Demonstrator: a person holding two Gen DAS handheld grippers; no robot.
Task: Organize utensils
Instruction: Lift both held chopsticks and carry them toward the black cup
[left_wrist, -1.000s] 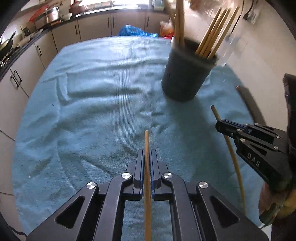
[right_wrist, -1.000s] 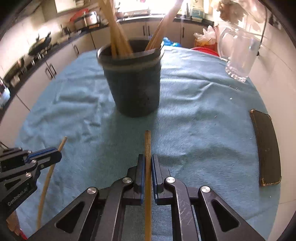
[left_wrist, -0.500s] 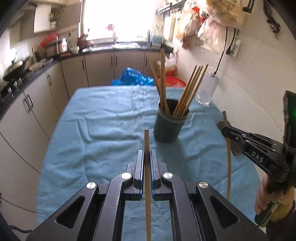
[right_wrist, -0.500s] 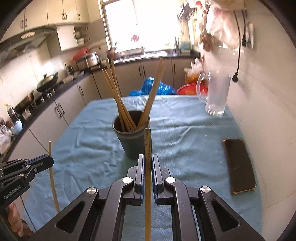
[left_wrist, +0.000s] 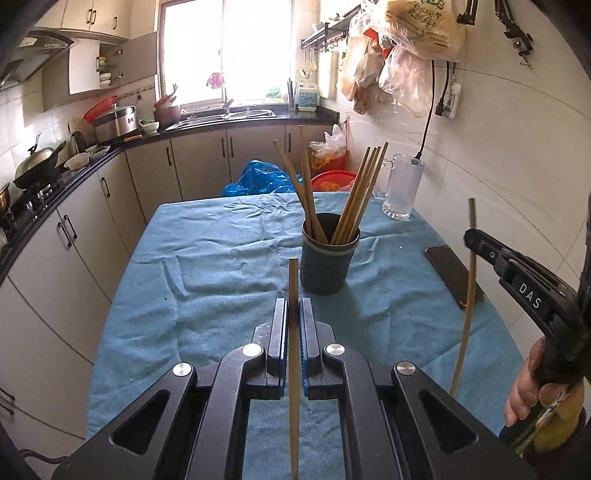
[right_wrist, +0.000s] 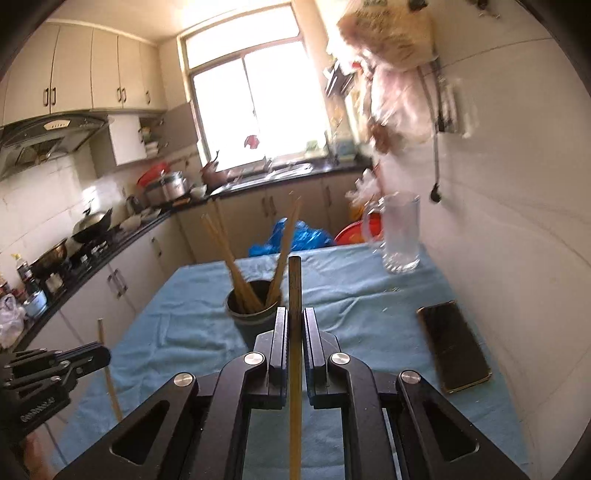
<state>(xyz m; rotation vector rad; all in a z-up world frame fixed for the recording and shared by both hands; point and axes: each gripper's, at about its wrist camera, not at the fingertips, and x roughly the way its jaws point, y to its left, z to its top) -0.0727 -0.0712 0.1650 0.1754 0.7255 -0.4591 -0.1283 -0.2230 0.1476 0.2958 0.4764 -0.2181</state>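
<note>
The left gripper (left_wrist: 291, 321) pinched one thin round wooden chopstick (left_wrist: 293, 332), and the right gripper (right_wrist: 294, 332) pinched another chopstick (right_wrist: 294, 325), both above the table's near edge. The dark cylindrical holder (left_wrist: 325, 266) stood mid-table on wrinkled blue towel (left_wrist: 207, 266). Smooth sticks could slip or strike the leaning chopsticks (left_wrist: 354, 199) already crowding it.

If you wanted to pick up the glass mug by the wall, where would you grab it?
Probably the glass mug is best taken by its handle, coming in from the cup side. The handle sticks out that way, and the wall sits close on the other side.
</note>
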